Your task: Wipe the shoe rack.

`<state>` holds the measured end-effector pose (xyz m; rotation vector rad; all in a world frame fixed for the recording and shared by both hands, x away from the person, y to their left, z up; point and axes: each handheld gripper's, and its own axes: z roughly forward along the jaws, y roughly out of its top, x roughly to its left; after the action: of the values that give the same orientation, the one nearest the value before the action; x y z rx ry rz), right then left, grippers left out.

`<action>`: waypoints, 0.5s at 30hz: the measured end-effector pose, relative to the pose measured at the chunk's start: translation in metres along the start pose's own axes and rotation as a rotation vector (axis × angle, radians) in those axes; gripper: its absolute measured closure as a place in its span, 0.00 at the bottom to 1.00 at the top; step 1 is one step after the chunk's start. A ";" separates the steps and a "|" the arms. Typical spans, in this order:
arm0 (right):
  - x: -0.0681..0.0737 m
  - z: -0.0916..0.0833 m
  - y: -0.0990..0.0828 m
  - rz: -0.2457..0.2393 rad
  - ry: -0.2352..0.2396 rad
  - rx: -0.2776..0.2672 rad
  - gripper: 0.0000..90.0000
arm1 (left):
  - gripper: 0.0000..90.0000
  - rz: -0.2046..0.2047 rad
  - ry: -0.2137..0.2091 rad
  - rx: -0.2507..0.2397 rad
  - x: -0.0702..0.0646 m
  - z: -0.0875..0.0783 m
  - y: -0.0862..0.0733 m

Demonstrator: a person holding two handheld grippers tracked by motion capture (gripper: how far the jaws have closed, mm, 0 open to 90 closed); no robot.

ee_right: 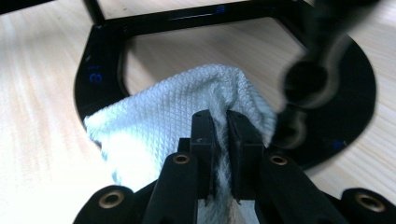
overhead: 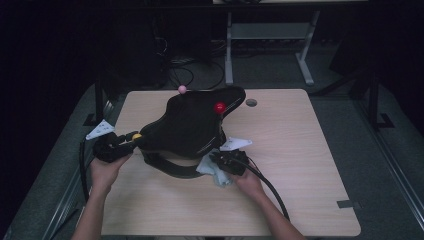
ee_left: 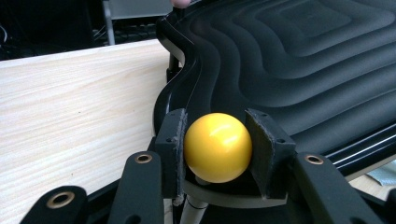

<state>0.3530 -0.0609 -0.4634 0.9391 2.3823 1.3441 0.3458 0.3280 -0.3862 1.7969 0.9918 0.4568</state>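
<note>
A black board with a wavy stepped top (overhead: 185, 125) (ee_left: 299, 60) stands tilted on a black base frame (overhead: 170, 167) (ee_right: 102, 65) in the middle of the table. It carries three ball knobs: a yellow one (overhead: 136, 136) (ee_left: 218, 147) at its left, a red one (overhead: 219, 107) at the right and a pink one (overhead: 182, 89) at the back. My left gripper (overhead: 132, 138) (ee_left: 218, 140) is shut on the yellow ball, a pad on each side. My right gripper (overhead: 220, 160) (ee_right: 219, 126) pinches a pale waffle-weave cloth (overhead: 216, 172) (ee_right: 173, 116) that lies over the base frame's front right.
The light wooden table (overhead: 290, 150) has a round cable hole (overhead: 251, 102) at the back right and a strip of grey tape (overhead: 347, 203) near its front right corner. Cables trail from both grippers toward the near edge. A desk frame (overhead: 230, 55) stands behind.
</note>
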 end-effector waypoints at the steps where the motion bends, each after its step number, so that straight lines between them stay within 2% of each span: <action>1: 0.001 0.001 0.000 0.002 -0.008 0.002 0.91 | 0.67 0.002 0.005 -0.001 -0.001 0.000 0.000; 4: 0.008 0.004 -0.001 -0.009 0.008 0.006 0.91 | 0.67 0.000 0.003 -0.004 0.000 0.001 0.000; 5: 0.014 0.006 -0.001 -0.016 0.031 0.005 0.90 | 0.67 0.000 0.005 -0.003 0.000 0.001 0.000; 7: 0.015 0.006 -0.001 -0.028 0.033 0.006 0.91 | 0.67 0.000 0.005 -0.002 0.000 0.001 0.000; 10: 0.012 0.005 -0.001 -0.015 0.040 0.011 0.91 | 0.67 0.000 0.006 -0.002 0.000 0.001 0.000; 15: 0.004 -0.004 -0.003 -0.023 0.015 0.031 0.91 | 0.67 -0.001 0.010 -0.002 0.000 0.001 0.000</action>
<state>0.3466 -0.0619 -0.4632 0.9101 2.4243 1.3140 0.3469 0.3272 -0.3863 1.7941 0.9987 0.4658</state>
